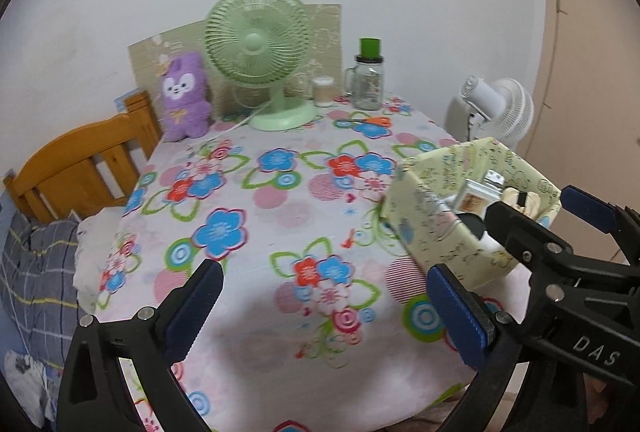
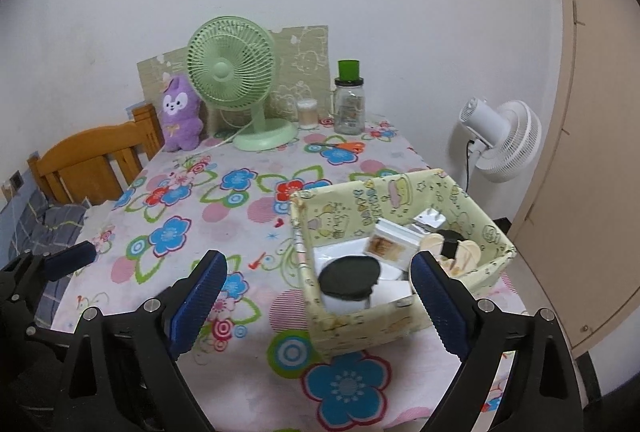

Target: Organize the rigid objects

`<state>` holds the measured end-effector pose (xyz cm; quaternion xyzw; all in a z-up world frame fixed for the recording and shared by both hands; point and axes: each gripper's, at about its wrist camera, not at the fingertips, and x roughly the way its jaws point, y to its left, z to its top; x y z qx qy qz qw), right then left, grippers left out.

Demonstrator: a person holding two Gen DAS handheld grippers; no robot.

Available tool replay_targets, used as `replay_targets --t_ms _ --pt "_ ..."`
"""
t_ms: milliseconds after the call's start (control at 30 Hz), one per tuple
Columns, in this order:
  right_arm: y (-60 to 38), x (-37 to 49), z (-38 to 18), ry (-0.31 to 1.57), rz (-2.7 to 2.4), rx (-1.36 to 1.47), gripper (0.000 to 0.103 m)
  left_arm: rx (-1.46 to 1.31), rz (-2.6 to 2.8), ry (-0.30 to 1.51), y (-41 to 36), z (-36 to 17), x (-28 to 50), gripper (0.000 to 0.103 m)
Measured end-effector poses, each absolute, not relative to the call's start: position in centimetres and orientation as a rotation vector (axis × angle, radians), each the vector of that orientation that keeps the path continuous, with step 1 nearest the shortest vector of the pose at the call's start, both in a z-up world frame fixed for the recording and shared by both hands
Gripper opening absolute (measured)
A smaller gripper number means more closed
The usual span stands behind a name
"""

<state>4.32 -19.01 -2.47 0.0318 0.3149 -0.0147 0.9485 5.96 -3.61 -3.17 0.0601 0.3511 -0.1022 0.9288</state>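
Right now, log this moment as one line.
left gripper: open, empty | right gripper: open, empty | pale yellow printed fabric box: on floral tablecloth, holds several items

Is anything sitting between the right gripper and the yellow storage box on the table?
Nothing visible does. The right gripper is open and empty, and the yellow fabric box sits directly ahead of it on the floral tablecloth; only bare cloth lies between them. The green fan and glass jar stand well behind.

- Box (image 2: 400, 312) sat on table (image 2: 248, 232) right of my jaws, holding jar (image 2: 348, 284) and small carton (image 2: 390, 246).
- Desk fan (image 2: 236, 79), plush (image 2: 180, 113), glass jar (image 2: 350, 103) stood behind, by wall.
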Motion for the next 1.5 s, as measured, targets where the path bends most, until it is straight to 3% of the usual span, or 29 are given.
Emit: replay_targets --t_ms 333,1500 --pt "-16.8 3.6 -2.0 0.592 -0.006 0.07 0.102 0.081 -0.13 0.677 0.2 -2.4 4.8 0.103" --pt "-17.0 0.5 -1.2 0.508 -0.067 0.017 0.103 0.01 -0.065 0.541 1.2 -1.2 1.3 0.103"
